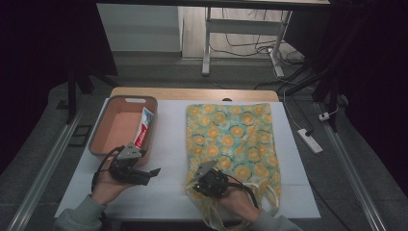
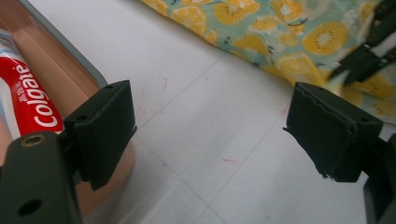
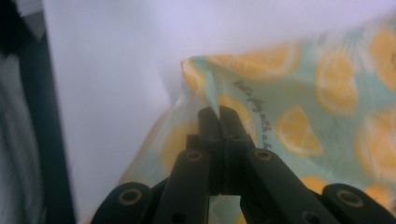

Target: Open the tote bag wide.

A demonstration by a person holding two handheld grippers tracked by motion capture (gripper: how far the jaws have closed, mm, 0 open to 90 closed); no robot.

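Right tool [image 3: 219, 114] pinched shut on bag [image 1: 233, 132] edge at near left corner, bag flat on white counter [image 1: 168, 144], left tool [image 2: 210, 130] wide, empty, beside tray [image 1: 103, 127] with toothpaste [image 1: 143, 127]

left gripper [image 2: 210, 135] jaws wide apart over white table [image 2: 201, 93]; colgate tube [image 2: 30, 98] in tray [image 2: 70, 70]; fruit-print bag [image 2: 280, 32] beyond.

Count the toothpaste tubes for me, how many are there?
1. The toothpaste tube lies in the orange basket, against its right wall, left of the fruit-print bag. More could be hidden inside that bag.
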